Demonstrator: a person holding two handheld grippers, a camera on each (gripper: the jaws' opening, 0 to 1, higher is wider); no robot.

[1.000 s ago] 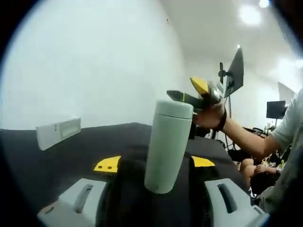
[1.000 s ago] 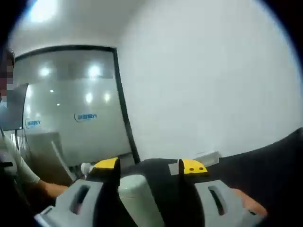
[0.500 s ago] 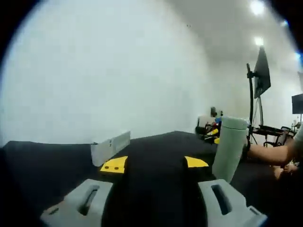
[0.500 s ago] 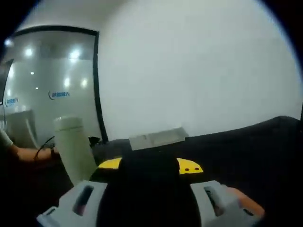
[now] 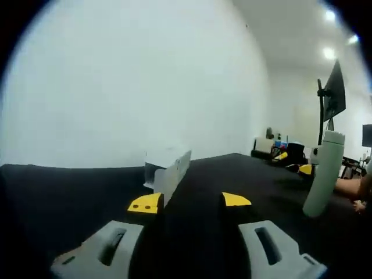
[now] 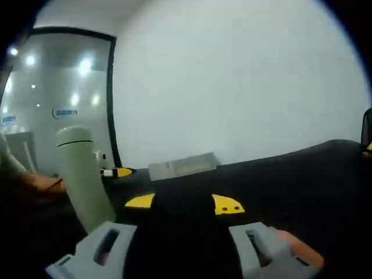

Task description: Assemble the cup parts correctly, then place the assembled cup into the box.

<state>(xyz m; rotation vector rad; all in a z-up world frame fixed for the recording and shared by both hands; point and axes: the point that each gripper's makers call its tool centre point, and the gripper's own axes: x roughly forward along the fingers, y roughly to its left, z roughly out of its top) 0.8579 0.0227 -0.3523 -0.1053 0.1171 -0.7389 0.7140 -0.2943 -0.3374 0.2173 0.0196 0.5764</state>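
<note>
- Cup (image 5: 322, 173): pale green, lid already seated, so assembly looks complete. It stands on the black table (image 5: 70, 192), leaning a little in both views, possibly only lens distortion. In the right gripper view the cup (image 6: 81, 177) sits to the left of the jaws, with nothing gripping it.
- Box (image 5: 168, 168): white, low and open-looking, farther back on the table near the white wall (image 5: 116, 75). In the right gripper view the box (image 6: 183, 165) lies beyond the jaws, well apart from the cup.
- Left gripper (image 5: 189, 203): jaws spread, nothing between them, pointed toward the box; the cup stands off to its right.
- Right gripper (image 6: 183, 204): jaws spread and empty; the cup is near its left jaw.
- Step in hand, as judged: regrasp the cup and carry it to the box.
- For a clean grasp: centre the jaws on the body below the lid, not on the lid itself, so the lid cannot be levered off.
- Close squarely; a smooth cylinder may slip or rotate if pinched off-centre.
- Box interior is not visible from here; check the opening before lowering.
- A person's hand (image 5: 351, 189) rests near the cup base.
</note>
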